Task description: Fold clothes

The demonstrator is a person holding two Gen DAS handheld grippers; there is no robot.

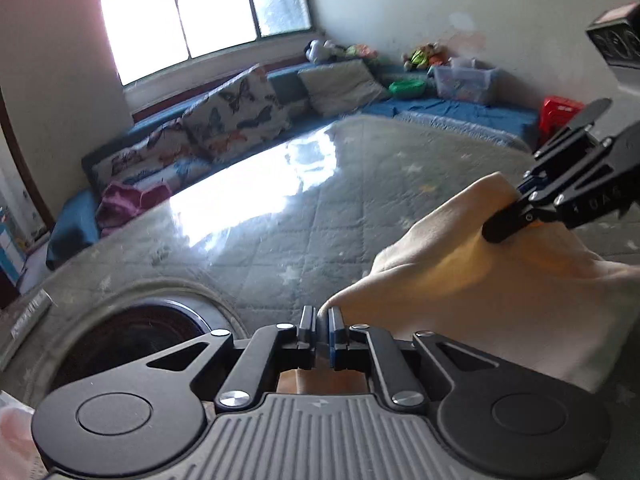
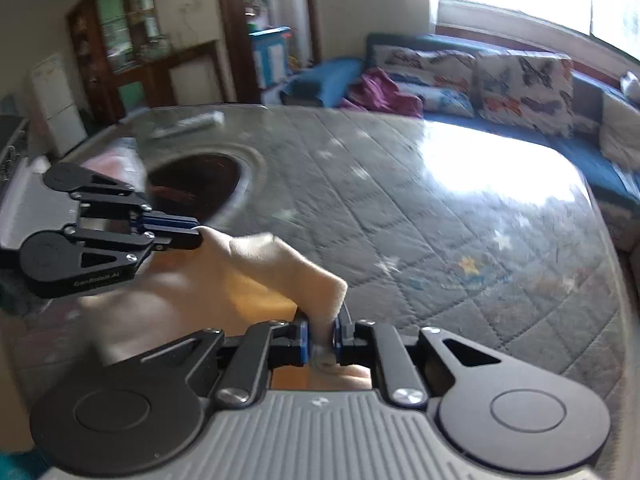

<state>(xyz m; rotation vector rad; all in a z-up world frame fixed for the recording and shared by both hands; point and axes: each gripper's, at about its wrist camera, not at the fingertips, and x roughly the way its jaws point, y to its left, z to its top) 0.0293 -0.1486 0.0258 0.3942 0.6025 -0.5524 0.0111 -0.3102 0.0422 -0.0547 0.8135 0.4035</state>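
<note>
Work surface is a table (image 2: 460, 216) with rounded corners, covered by a grey quilted cloth (image 1: 304, 236) with a star print (white stars, one yellow) under a glossy clear sheet; strong window glare (image 1: 256, 184) across the far half. Round dark opening (image 2: 196, 184) with a raised ring sits in the top on the left side. Near the far left edge lies a long pale object (image 2: 188, 124) (too blurred to identify). Pale pink fabric (image 2: 120, 160) rests just beside the opening, at the table's left edge.
</note>
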